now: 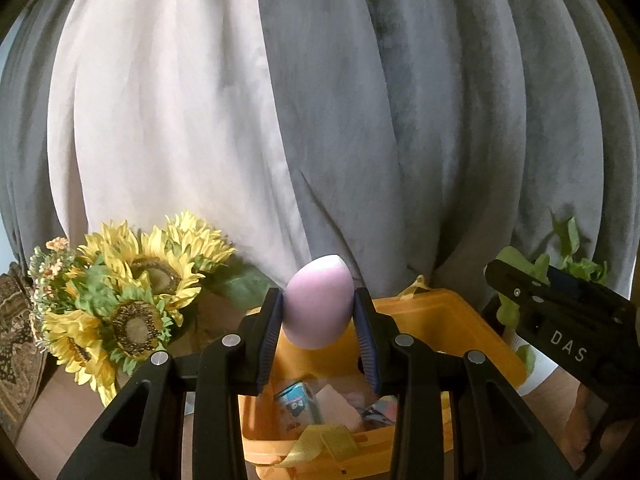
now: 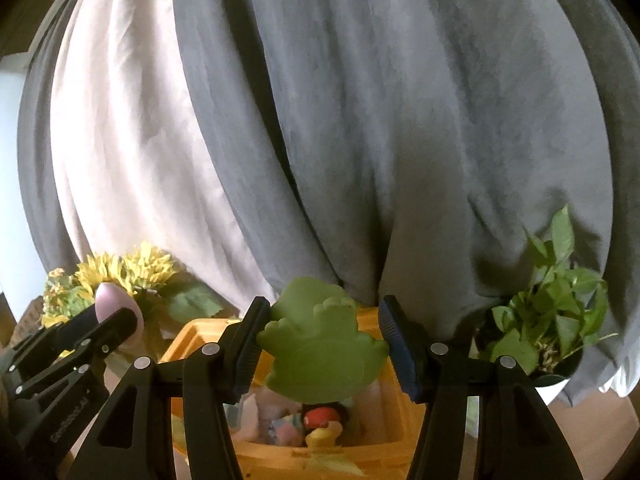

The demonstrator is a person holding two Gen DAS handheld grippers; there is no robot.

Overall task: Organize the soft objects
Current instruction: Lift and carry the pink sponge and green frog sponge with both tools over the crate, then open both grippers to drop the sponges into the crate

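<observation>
Grey curtains (image 1: 440, 120) hang behind an orange bin (image 1: 460, 320) of small soft toys. Above it, left gripper (image 1: 319, 316) clenches a pink egg-shaped sponge (image 1: 318, 304), tip up; right gripper (image 2: 320, 344) grasps a green frog (image 2: 320, 352), upright.

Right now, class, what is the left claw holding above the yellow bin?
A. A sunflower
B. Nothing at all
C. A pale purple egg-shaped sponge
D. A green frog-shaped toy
C: in the left wrist view the left claw pinches a pale purple egg-shaped sponge over the yellow bin; the green frog-shaped toy sits in the right claw.
</observation>
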